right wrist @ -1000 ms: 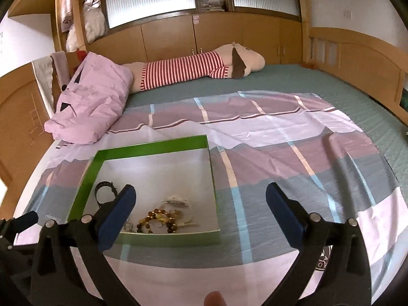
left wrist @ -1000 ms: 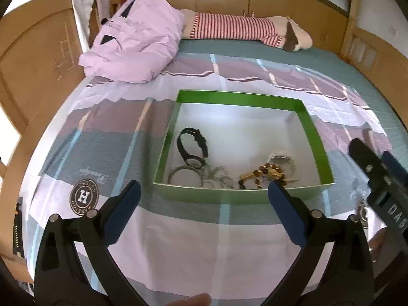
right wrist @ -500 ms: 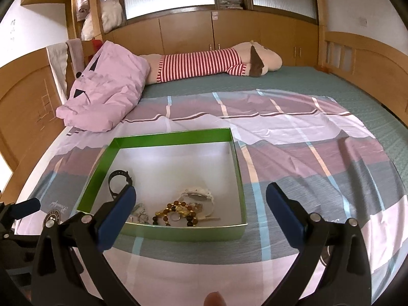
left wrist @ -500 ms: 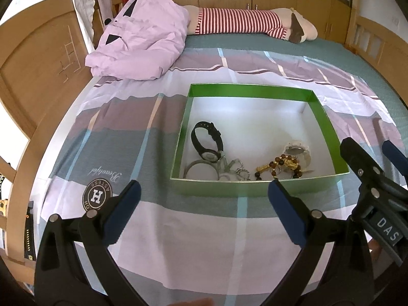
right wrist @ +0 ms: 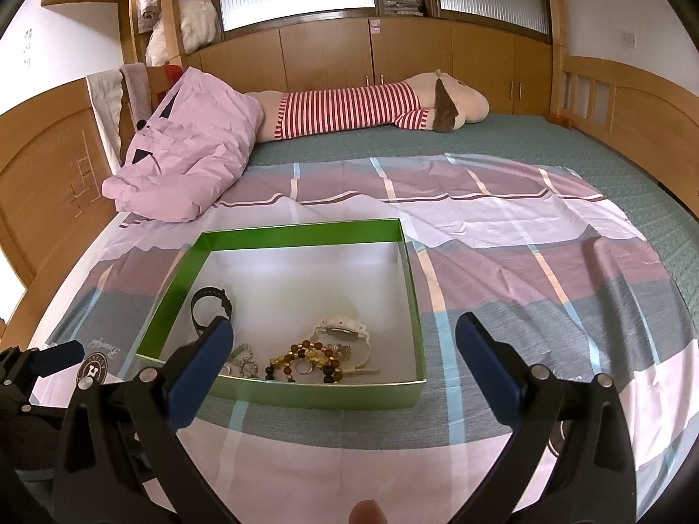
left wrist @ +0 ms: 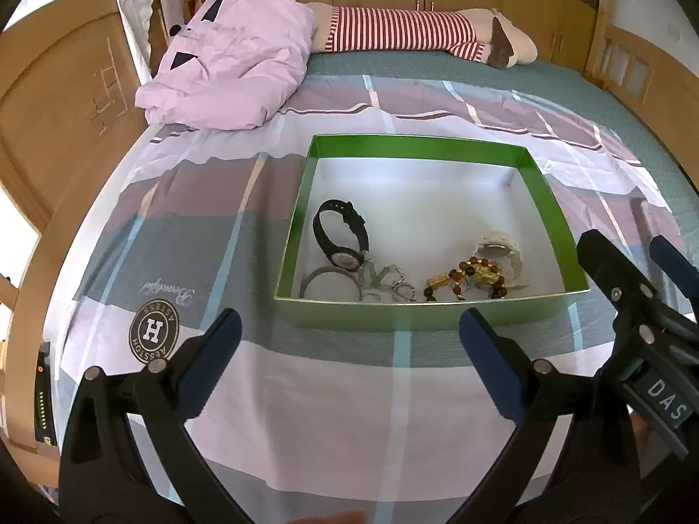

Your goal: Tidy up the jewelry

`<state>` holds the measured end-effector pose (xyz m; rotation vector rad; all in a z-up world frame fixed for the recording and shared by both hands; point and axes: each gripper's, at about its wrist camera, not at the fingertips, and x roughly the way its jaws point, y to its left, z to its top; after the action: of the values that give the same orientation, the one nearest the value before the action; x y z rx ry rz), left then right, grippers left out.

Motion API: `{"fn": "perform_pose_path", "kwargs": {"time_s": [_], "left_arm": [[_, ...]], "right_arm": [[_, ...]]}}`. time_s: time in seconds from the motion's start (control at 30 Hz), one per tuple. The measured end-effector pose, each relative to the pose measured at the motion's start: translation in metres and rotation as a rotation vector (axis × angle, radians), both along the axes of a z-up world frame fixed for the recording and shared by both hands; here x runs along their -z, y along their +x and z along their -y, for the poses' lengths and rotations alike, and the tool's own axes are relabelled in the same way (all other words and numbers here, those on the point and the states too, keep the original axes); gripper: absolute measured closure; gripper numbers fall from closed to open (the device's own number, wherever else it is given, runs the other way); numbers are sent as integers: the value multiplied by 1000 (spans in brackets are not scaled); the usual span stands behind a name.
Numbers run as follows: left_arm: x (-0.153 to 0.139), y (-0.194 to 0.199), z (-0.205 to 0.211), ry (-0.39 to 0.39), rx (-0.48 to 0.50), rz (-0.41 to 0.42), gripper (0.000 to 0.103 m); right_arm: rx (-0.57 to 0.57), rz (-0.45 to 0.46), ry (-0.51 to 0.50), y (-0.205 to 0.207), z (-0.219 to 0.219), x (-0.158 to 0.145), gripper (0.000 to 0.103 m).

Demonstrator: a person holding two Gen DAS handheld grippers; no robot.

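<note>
A green box [left wrist: 301,201] [right wrist: 413,279] with a white floor lies on the bed. Inside are a black watch [left wrist: 338,231] [right wrist: 209,303], a white watch [left wrist: 500,246] [right wrist: 343,329], a brown and gold bead bracelet [left wrist: 467,277] [right wrist: 306,356], a silver bangle [left wrist: 330,281] and silver chain pieces [left wrist: 391,284] [right wrist: 244,360]. My left gripper [left wrist: 347,340] is open and empty, above the sheet in front of the box. My right gripper [right wrist: 343,340] is open and empty, over the box's near edge; it also shows at the right of the left wrist view [left wrist: 633,270].
A striped sheet [left wrist: 306,415] [right wrist: 524,262] covers the green bed. A pink quilt [left wrist: 231,56] [right wrist: 188,148] and a long striped plush toy [left wrist: 415,35] [right wrist: 371,107] lie at the back. Wooden bed boards stand at the left [left wrist: 57,131] and the right [right wrist: 633,100].
Both grippers have pulled back and up from the box, so it sits farther ahead and more in full view. Both stay open and empty.
</note>
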<state>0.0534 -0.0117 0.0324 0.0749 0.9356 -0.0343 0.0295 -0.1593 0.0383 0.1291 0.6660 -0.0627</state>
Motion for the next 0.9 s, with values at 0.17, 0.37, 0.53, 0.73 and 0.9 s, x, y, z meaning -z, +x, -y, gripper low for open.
{"fn": "perform_pose_path", "kwargs": {"time_s": [0.17, 0.37, 0.53, 0.73, 0.9], "left_arm": [[-1, 0, 0, -5, -4, -1, 2], [-1, 0, 0, -5, -3, -2, 2], [-1, 0, 0, -7, -3, -2, 2], [-1, 0, 0, -7, -2, -3, 2], [-1, 0, 0, -7, -3, -4, 2]], "right_arm": [[1, 1, -1, 0, 0, 0, 1], [1, -4, 0, -1, -1, 0, 1], [3, -3, 0, -1, -1, 0, 1], [3, -2, -2, -1, -1, 0, 1], [4, -3, 0, -1, -1, 0, 1]]}}
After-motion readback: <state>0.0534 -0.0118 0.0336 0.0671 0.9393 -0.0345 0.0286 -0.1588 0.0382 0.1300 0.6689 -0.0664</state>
